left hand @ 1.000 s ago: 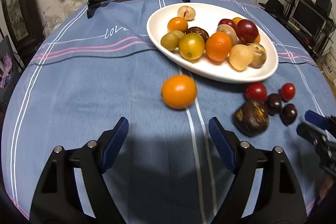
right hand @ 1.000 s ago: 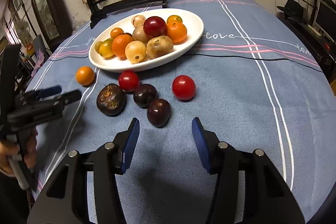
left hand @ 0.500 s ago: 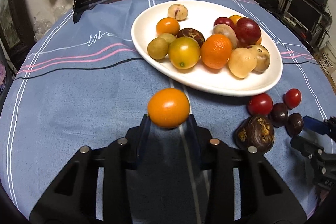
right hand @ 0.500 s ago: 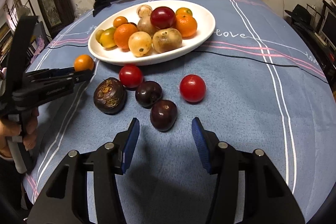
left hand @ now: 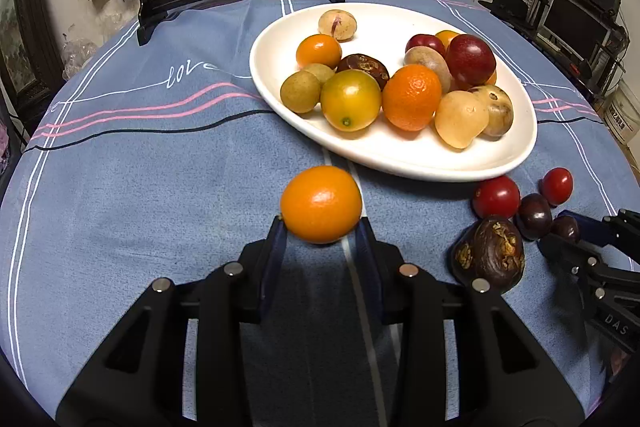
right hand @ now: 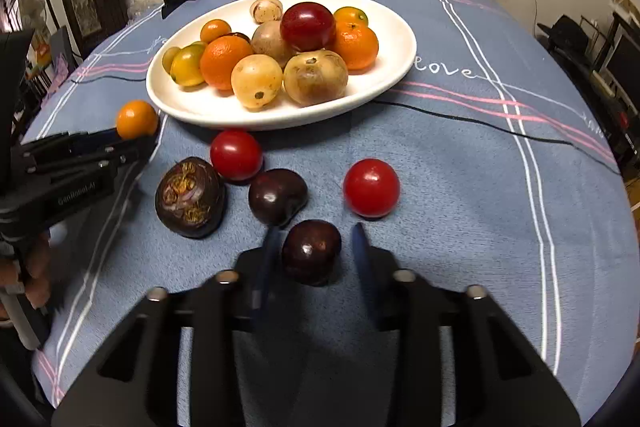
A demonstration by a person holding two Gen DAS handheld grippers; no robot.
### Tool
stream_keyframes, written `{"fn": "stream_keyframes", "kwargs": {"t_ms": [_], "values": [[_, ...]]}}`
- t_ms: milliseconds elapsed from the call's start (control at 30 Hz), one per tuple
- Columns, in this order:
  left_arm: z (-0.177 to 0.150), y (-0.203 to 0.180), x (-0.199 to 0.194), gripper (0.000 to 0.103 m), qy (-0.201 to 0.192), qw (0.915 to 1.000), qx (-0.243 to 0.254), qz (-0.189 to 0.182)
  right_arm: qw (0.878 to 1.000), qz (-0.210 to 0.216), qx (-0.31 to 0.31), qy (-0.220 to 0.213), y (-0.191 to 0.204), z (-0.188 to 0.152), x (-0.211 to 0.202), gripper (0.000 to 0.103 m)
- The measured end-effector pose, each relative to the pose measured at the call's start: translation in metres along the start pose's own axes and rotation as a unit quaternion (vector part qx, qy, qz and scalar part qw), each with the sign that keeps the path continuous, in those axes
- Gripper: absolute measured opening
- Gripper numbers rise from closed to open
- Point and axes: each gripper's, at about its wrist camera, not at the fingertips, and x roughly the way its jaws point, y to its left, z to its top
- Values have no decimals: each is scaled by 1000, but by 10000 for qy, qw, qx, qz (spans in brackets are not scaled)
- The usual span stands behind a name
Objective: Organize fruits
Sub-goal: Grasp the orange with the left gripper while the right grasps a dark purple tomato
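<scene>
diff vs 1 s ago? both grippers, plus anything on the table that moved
The left gripper went from open to clamped on the loose orange fruit. The right gripper advanced around the nearest dark plum; its blurred fingers are closing, with a gap on one side. The white plate and its pile, both tomatoes and the other dark fruits stayed put.

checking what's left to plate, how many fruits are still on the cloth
6: an orange in the left gripper, a dark plum between the right gripper's fingers, another plum, two red tomatoes, and a brown wrinkled fruit. None seem hidden.
</scene>
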Motion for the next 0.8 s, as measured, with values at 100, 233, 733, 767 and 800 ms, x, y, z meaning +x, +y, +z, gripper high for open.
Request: {"fn": "stream_keyframes", "kwargs": {"t_ms": [100, 233, 733, 767, 800], "values": [[0, 0, 0, 37, 5, 10000, -1, -2, 10000, -24, 24, -55, -2, -3, -5, 28], [0, 1, -3, 36, 27, 10000, -6, -13, 9998, 45, 107, -176, -9, -7, -16, 28], [5, -5, -25, 42, -233, 9993, 291, 55, 9965, 478, 194, -658, -14, 2, -45, 28], [5, -4, -21, 44, -191, 9993, 312, 80, 9965, 498, 191, -643, -14, 1, -43, 28], [5, -3, -17, 47, -157, 9993, 328, 89, 9966, 514, 197, -617, -14, 0, -42, 28]]}}
